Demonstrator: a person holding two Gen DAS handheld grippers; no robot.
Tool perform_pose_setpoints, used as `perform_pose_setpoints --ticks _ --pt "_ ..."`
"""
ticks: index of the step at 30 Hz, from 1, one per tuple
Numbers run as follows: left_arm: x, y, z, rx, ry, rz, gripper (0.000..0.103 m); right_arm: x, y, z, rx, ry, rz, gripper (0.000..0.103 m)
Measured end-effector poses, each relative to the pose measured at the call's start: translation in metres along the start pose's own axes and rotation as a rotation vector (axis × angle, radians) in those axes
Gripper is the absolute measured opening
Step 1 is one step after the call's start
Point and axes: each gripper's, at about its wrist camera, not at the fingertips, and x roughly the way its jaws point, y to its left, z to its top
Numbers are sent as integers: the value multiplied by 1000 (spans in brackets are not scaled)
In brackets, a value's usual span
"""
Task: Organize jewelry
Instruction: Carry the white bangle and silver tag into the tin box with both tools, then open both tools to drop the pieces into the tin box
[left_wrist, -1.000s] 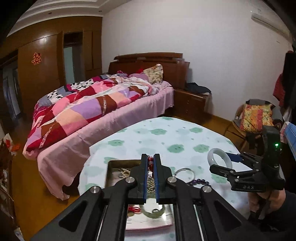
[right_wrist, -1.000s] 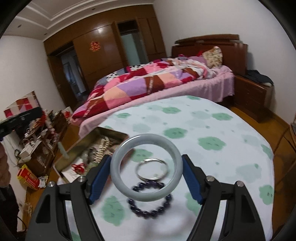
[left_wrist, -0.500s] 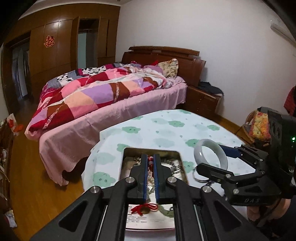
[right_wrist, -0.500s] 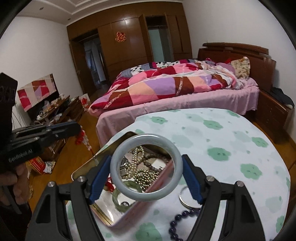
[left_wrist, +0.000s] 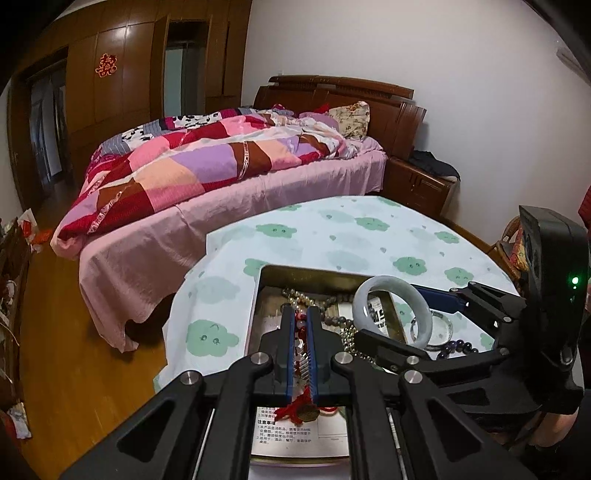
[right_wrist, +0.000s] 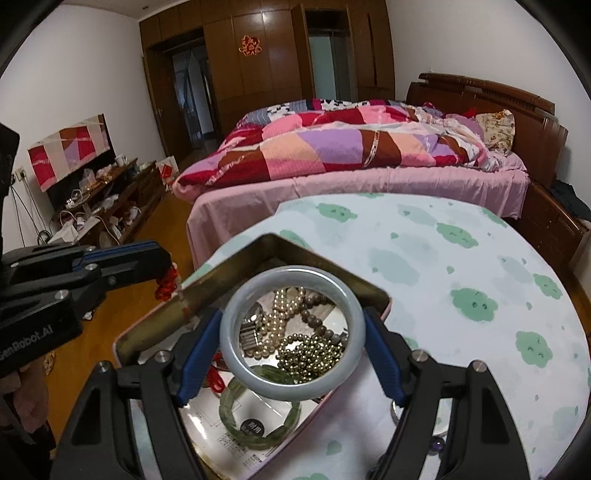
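A pale jade bangle (right_wrist: 293, 332) was gripped between the blue pads of the right claw (right_wrist: 293, 343), held above the open metal tin (right_wrist: 288, 249) on the desk (right_wrist: 461, 266). The bangle's opening faced the camera, its ring standing tilted. The left claw (left_wrist: 301, 332) was clenched on a red corded charm (left_wrist: 297, 410) over the tin. Inside the tin were seen pearl strands (right_wrist: 275, 325), brassy beads (right_wrist: 314, 354) and a green stone bracelet (right_wrist: 258, 424).
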Motion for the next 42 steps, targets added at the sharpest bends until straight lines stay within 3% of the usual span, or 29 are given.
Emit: perform_pose_setpoints --ticks 17,33,42 --pt "30 4 -17 -8 87 2 5 18 6 -12 -19 65 -3 78" --pt "38 5 -21 1 112 11 5 30 19 -14 -77 99 -6 78" --pt "43 8 -23 -5 123 19 5 48 23 -9 -131 160 -59 78"
